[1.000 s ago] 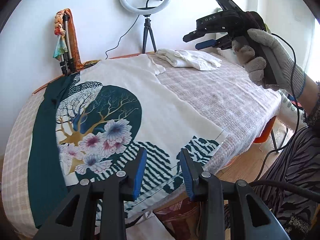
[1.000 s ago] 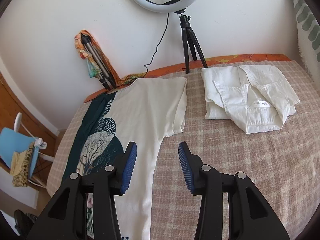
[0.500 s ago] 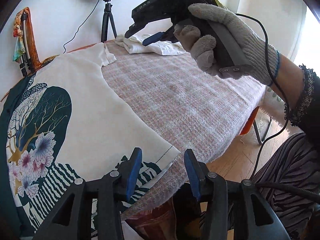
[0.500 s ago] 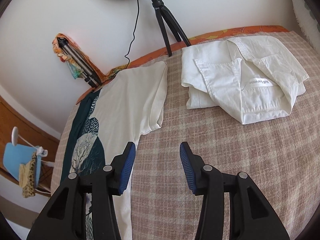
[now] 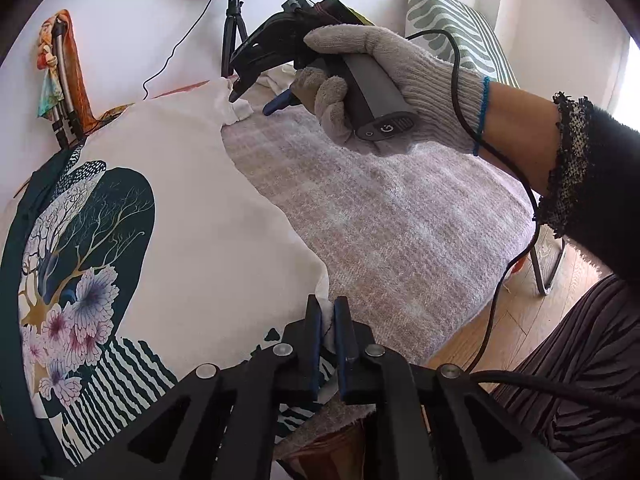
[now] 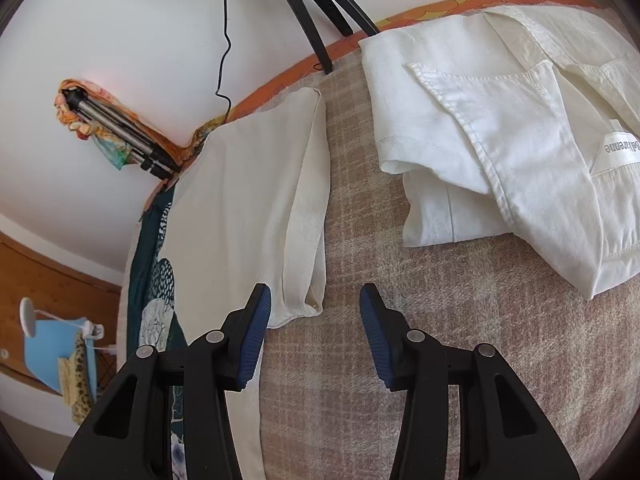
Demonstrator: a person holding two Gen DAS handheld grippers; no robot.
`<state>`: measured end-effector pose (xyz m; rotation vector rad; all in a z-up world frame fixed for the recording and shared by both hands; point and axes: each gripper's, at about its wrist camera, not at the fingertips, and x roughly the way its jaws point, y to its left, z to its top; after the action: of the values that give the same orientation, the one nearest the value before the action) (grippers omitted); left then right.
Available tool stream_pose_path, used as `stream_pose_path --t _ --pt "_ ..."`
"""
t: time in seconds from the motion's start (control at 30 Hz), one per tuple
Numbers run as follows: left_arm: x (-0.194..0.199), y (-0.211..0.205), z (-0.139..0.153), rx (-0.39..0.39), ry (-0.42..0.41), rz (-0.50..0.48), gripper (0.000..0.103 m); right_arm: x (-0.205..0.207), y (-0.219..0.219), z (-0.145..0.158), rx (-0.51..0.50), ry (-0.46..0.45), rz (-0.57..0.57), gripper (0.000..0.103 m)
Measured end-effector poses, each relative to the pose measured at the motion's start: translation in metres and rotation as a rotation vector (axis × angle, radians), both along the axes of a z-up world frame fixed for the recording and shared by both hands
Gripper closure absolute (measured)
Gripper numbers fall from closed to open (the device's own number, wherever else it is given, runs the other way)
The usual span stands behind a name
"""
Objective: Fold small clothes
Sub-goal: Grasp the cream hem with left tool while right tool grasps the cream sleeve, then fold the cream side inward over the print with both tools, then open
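Left wrist view: left claw pinching printed top hem corner thinly, risking slip; right claw hovering spread, straddling sleeve edge.

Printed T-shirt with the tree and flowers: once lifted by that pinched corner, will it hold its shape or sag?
Likely sags: the printed T-shirt is thin, creasing where the left tongs pinch its hem. Probably light. It may drag on the nubby checked blanket.
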<state>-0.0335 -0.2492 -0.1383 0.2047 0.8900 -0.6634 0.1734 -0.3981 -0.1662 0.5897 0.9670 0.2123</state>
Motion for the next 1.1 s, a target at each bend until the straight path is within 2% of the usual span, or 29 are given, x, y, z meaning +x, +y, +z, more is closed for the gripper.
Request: stream_pose_path --t 0.1,0.13,0.17,0.2,0.27,0.67,0.83,0.93,0.97,1.0,1.07,1.1 --pt "-0.001 0.011 0.005 -0.029 0.000 0.024 0.101 0.007 0.008 0.003 -0.010 -0.014 0.023 0.056" --pt "-0.001 0.015 0.007 -0.043 0.003 0.031 0.101 0.008 0.011 0.003 -0.011 -0.017 0.034 0.059" --pt "-0.001 0.018 0.009 -0.055 0.007 0.038 0.101 0.010 0.014 0.001 -0.012 -0.016 0.044 0.065" --pt "-0.001 0.020 0.010 -0.063 0.010 0.044 0.101 0.012 0.017 0.000 -0.025 -0.007 0.047 0.078" --pt "-0.002 0.026 0.013 -0.078 0.011 0.053 0.101 0.014 0.021 -0.004 -0.058 0.010 0.042 0.095" --pt "0.002 0.048 0.019 -0.140 0.026 0.108 0.101 0.019 0.031 0.035 -0.069 -0.087 -0.003 0.102" --pt "0.006 0.066 0.021 -0.162 0.032 0.141 0.101 0.024 0.057 0.055 -0.125 -0.121 0.022 0.102" --pt "0.009 0.071 0.018 -0.161 0.040 0.158 0.101 0.025 0.058 0.058 -0.173 -0.078 -0.015 0.101" --pt "0.009 0.072 0.018 -0.161 0.037 0.160 0.101 0.026 0.053 0.053 -0.160 -0.045 -0.026 0.096" --pt "0.009 0.071 0.018 -0.160 0.031 0.158 0.101 0.026 0.047 0.047 -0.144 -0.013 -0.042 0.083" --pt "0.008 0.071 0.019 -0.160 0.022 0.151 0.101 0.021 0.034 0.035 -0.119 0.034 -0.088 0.065" --pt "0.007 0.071 0.018 -0.161 0.020 0.147 0.101 0.019 0.028 0.028 -0.115 0.063 -0.108 0.065"
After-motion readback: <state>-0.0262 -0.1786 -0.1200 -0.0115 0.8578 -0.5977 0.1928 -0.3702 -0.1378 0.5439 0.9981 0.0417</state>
